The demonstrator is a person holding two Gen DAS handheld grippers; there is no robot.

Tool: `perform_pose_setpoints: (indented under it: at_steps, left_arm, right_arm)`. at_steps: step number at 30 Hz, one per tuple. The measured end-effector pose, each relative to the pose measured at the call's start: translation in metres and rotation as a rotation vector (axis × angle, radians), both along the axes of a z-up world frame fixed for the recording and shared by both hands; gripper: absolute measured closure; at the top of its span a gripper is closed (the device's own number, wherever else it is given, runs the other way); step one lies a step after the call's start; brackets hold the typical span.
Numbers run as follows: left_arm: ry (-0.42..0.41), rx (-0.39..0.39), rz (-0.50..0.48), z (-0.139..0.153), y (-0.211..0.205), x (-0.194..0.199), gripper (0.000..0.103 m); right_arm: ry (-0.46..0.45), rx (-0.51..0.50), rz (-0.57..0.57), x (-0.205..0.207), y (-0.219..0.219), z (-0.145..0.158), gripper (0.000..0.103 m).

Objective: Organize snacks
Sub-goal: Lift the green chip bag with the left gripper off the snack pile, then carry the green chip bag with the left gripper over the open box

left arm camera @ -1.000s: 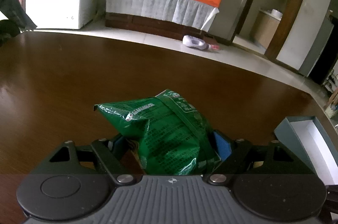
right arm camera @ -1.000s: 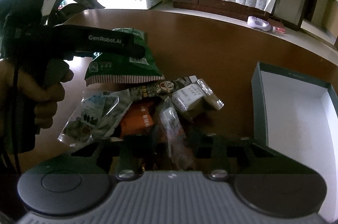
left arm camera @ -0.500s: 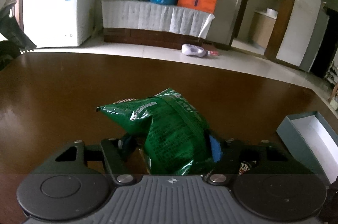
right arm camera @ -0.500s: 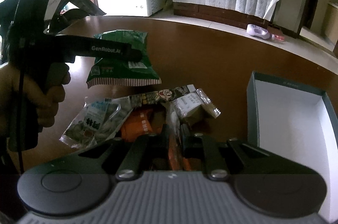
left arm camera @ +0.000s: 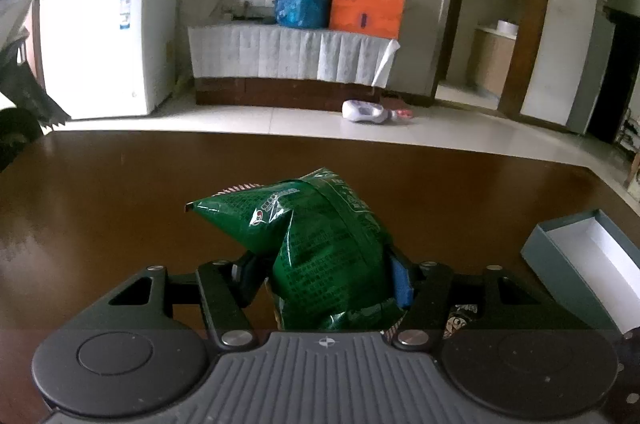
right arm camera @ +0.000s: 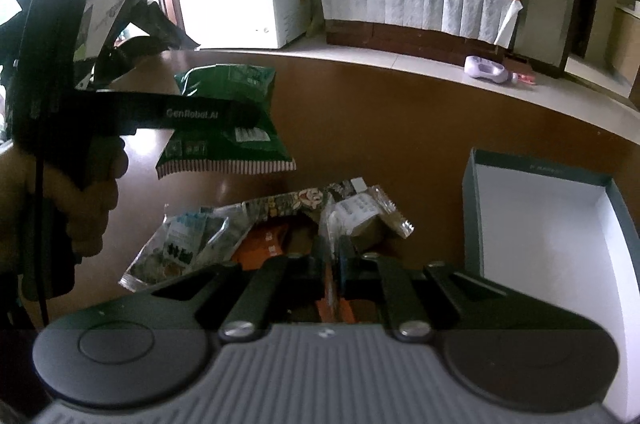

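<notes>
My left gripper (left arm camera: 324, 264) has a puffy green snack bag (left arm camera: 320, 236) between its pads, and its jaws are still closing on it. The right wrist view shows that bag (right arm camera: 228, 143) hanging clear of the brown table, with the left gripper (right arm camera: 244, 111) held by a person's hand (right arm camera: 88, 207). Below it lies a pile of mixed snack packets (right arm camera: 280, 220). My right gripper (right arm camera: 332, 260) points down into the pile's near edge. Its jaws are shut on a thin packet (right arm camera: 329, 288) with clear and orange parts.
An open grey-blue box with a white inside (right arm camera: 474, 216) stands on the table to the right of the pile, also visible in the left wrist view as the box (left arm camera: 560, 256). Bare brown tabletop (left arm camera: 120, 203) stretches to the far edge. Dark clutter lies far left.
The left jaws narrowed on the green bag and raised it off the pile. The right jaws closed from partly open onto the thin packet. The right hand stayed in place.
</notes>
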State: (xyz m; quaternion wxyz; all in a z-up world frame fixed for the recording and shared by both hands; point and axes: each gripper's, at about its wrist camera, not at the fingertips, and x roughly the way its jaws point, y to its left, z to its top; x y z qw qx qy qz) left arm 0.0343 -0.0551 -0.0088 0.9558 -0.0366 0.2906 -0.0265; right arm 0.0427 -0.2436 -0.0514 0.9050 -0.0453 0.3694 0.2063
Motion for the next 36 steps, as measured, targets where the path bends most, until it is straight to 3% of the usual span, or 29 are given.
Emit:
perform_pose_setpoints:
  at_steps: [36]
  left_arm:
    - [-0.036, -0.022, -0.047, 0.016, 0.009, -0.009, 0.043]
  right_arm:
    - [-0.102, 0.053, -0.060, -0.024, -0.021, 0.024, 0.100]
